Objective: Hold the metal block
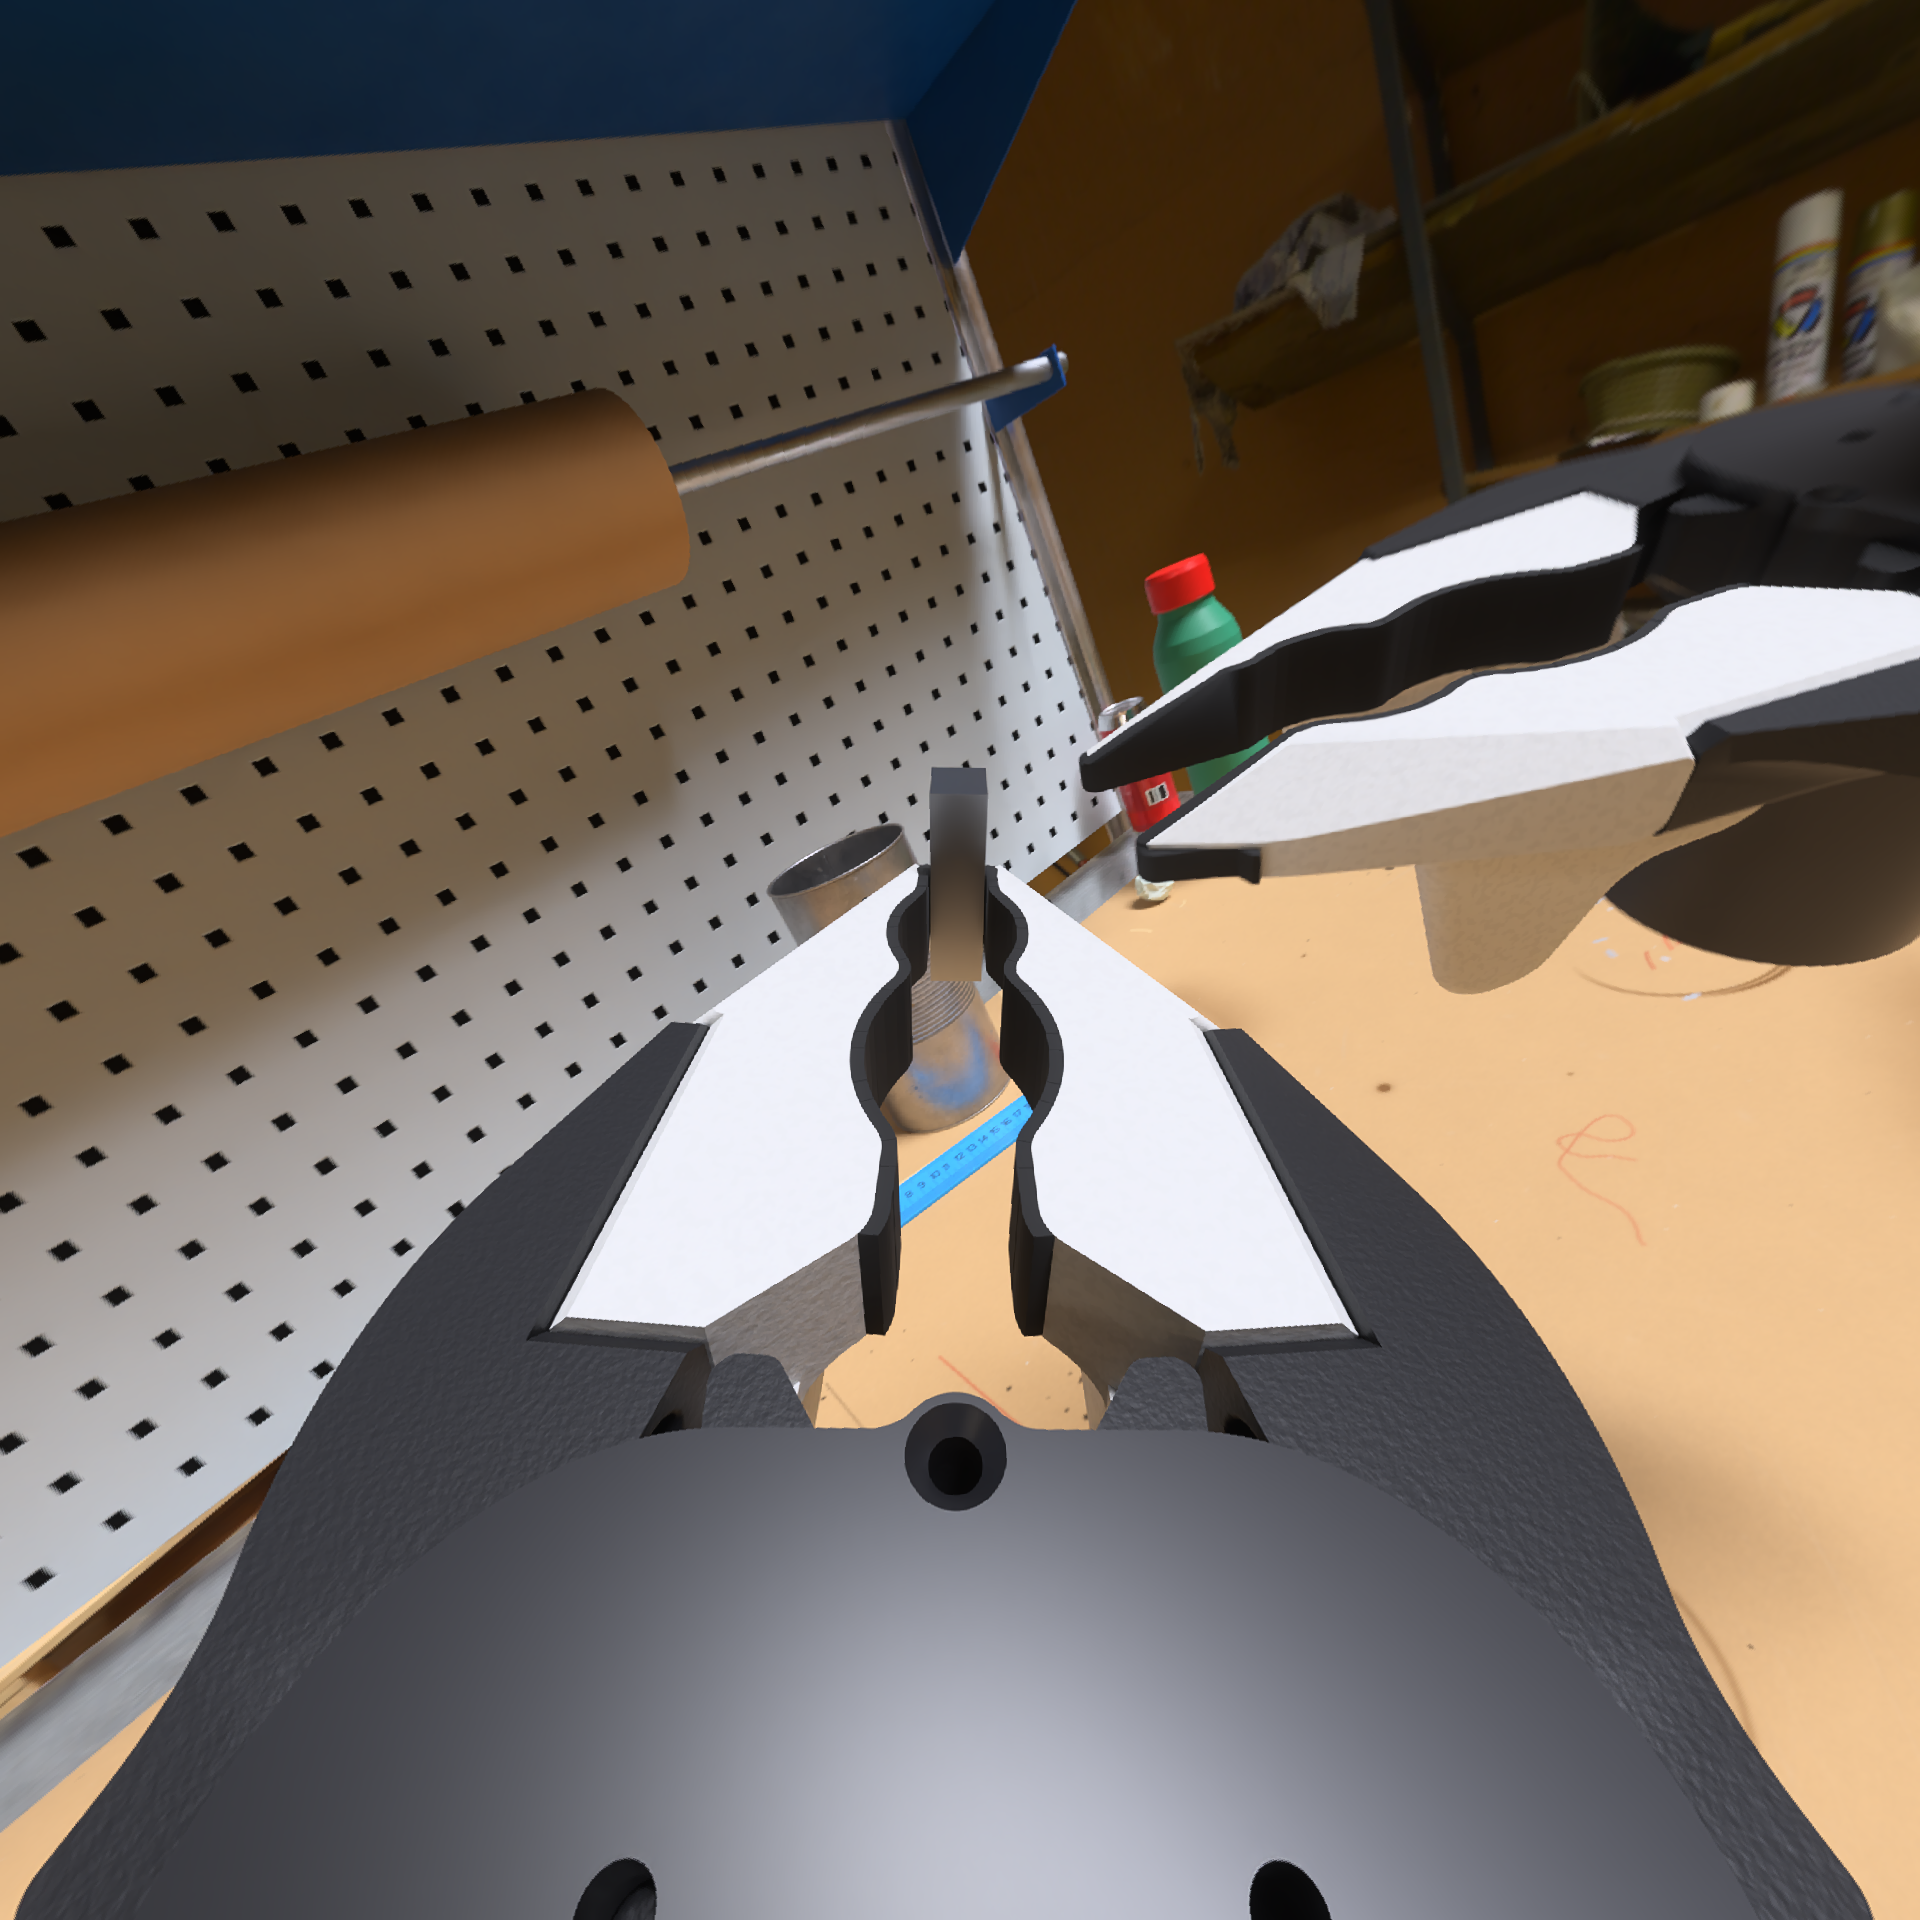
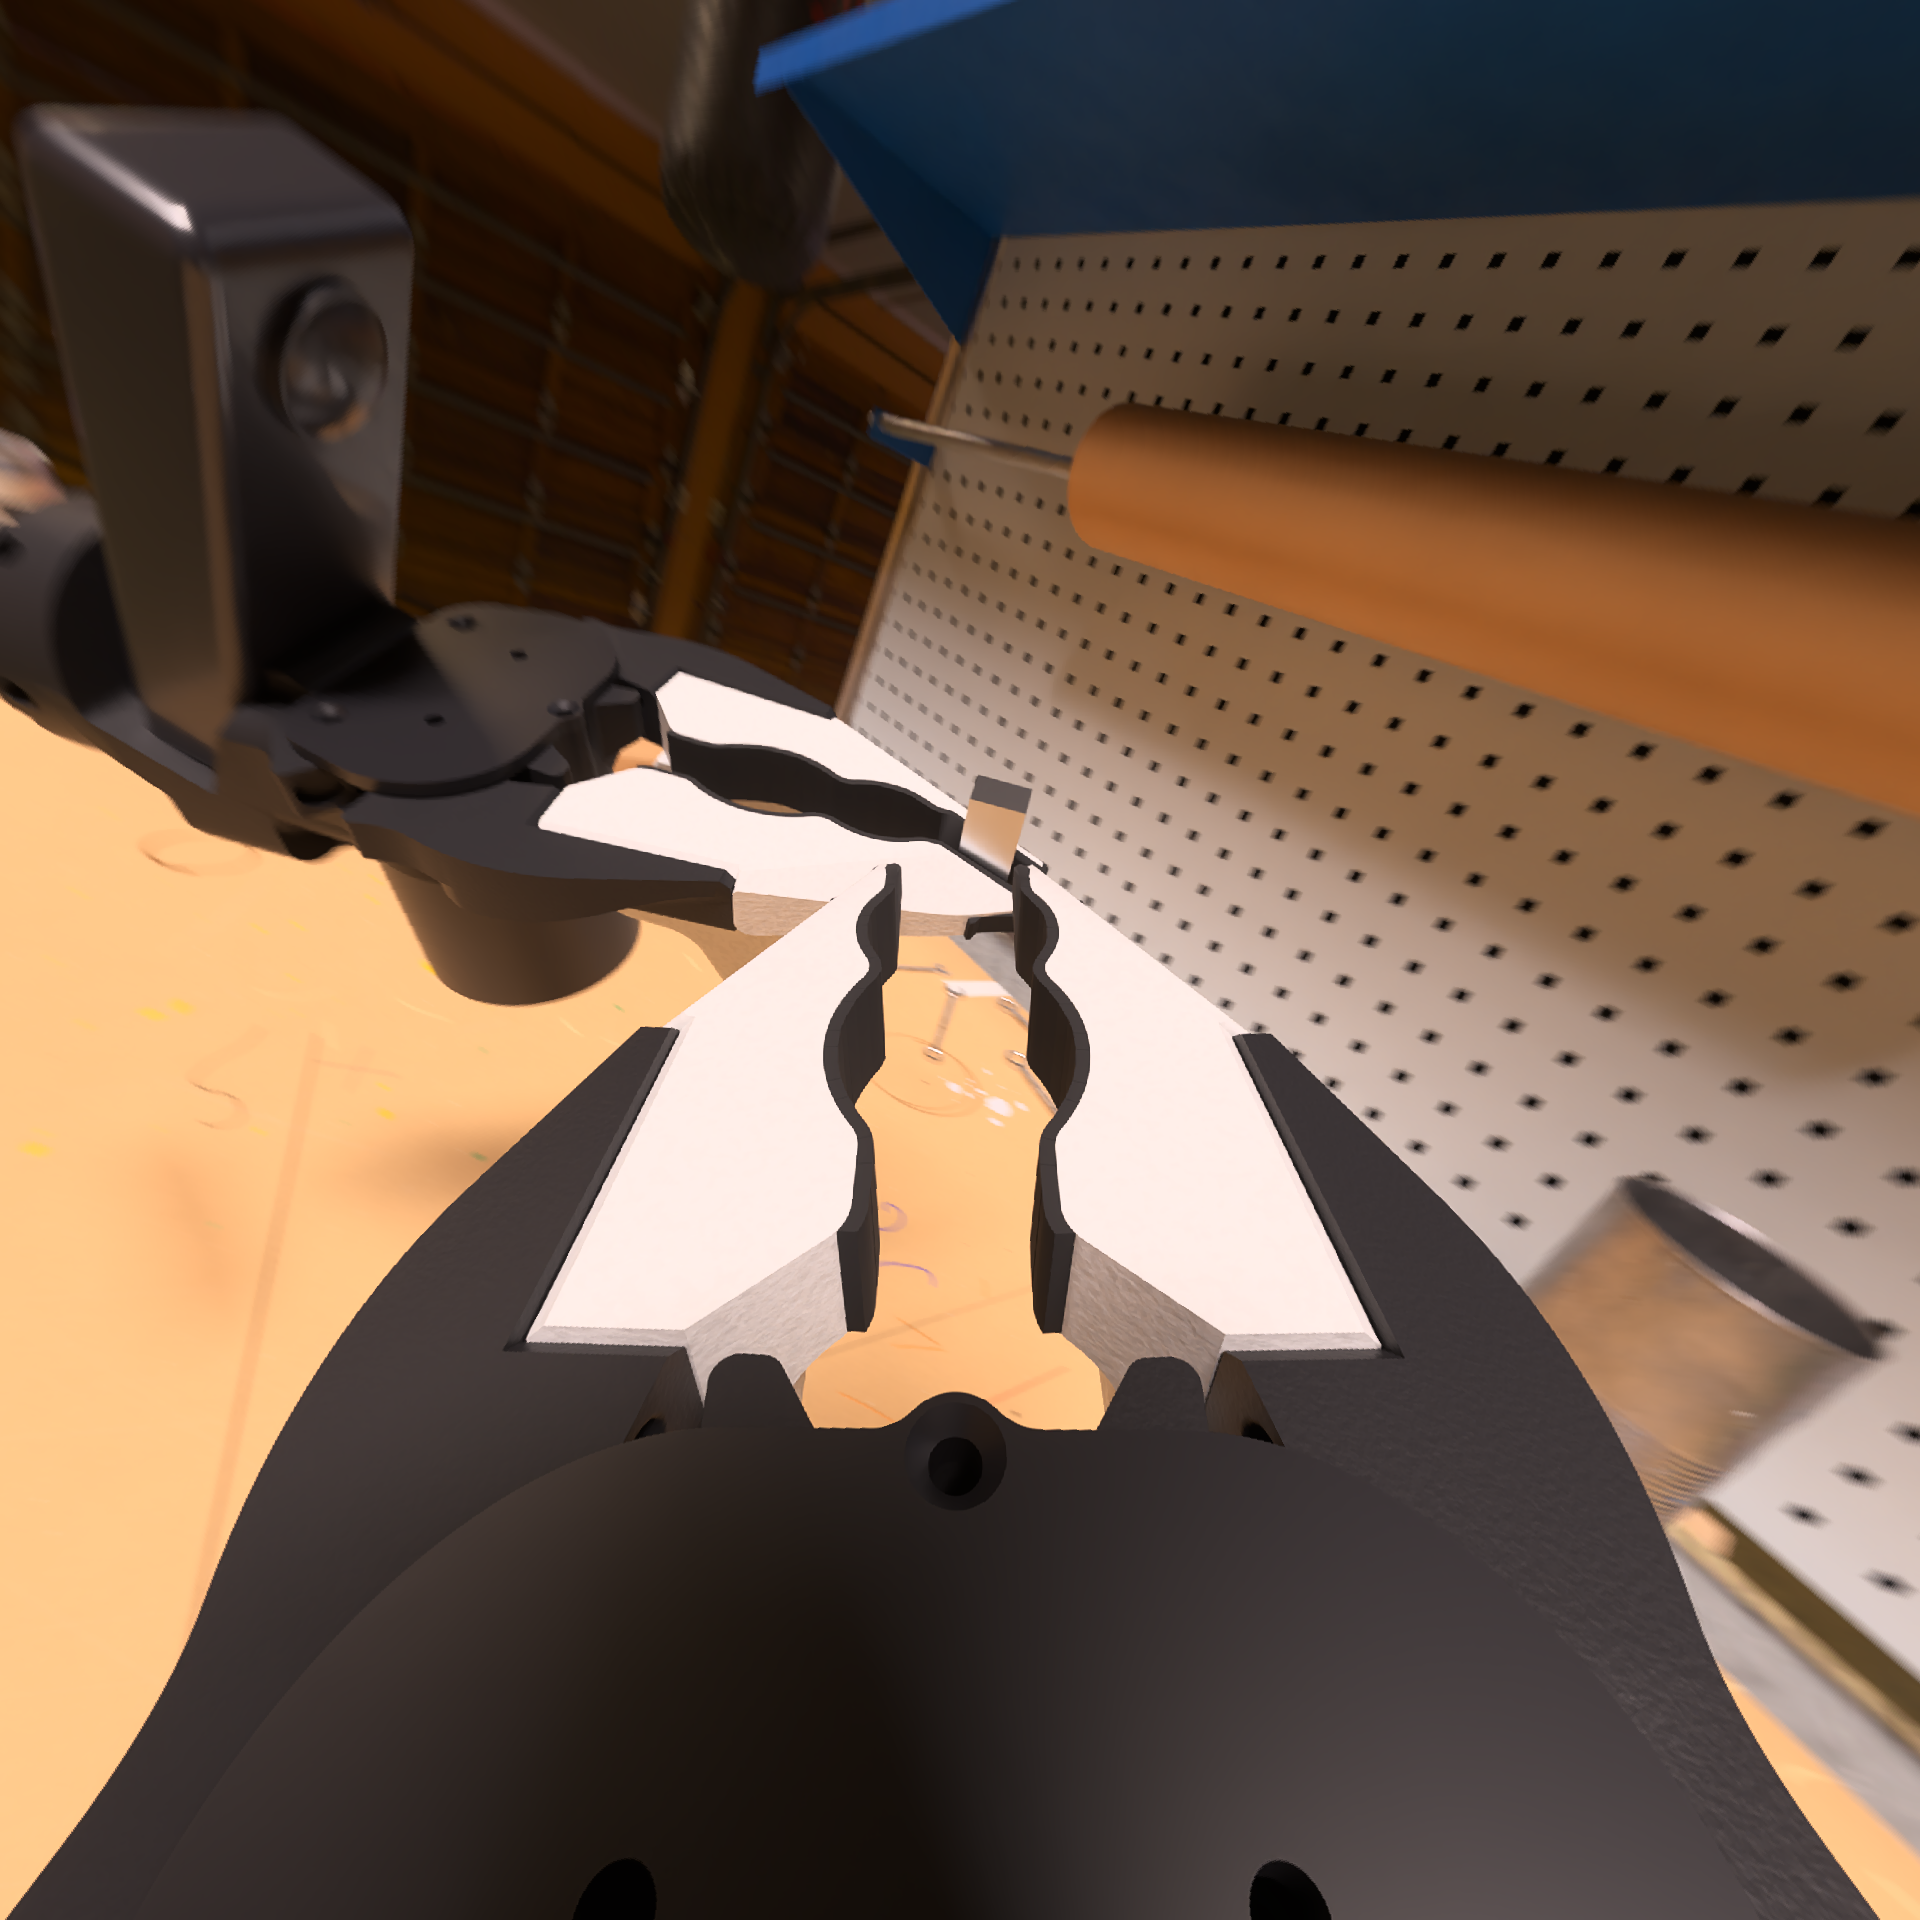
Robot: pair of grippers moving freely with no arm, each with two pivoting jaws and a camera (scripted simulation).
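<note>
The metal block is a small grey bar. It stands upright between the fingertips of my left gripper, which is shut on it above the workbench. In the right wrist view the block shows at the tips of the left gripper, just beyond my right gripper. The right gripper is open and empty, its fingers a small gap apart. In the left wrist view the right gripper comes in from the right, its tips close beside the block and apart from it.
A white pegboard with a brown paper roll stands close behind. An open tin can, a blue ruler, a green bottle and a red can stand on the tan workbench.
</note>
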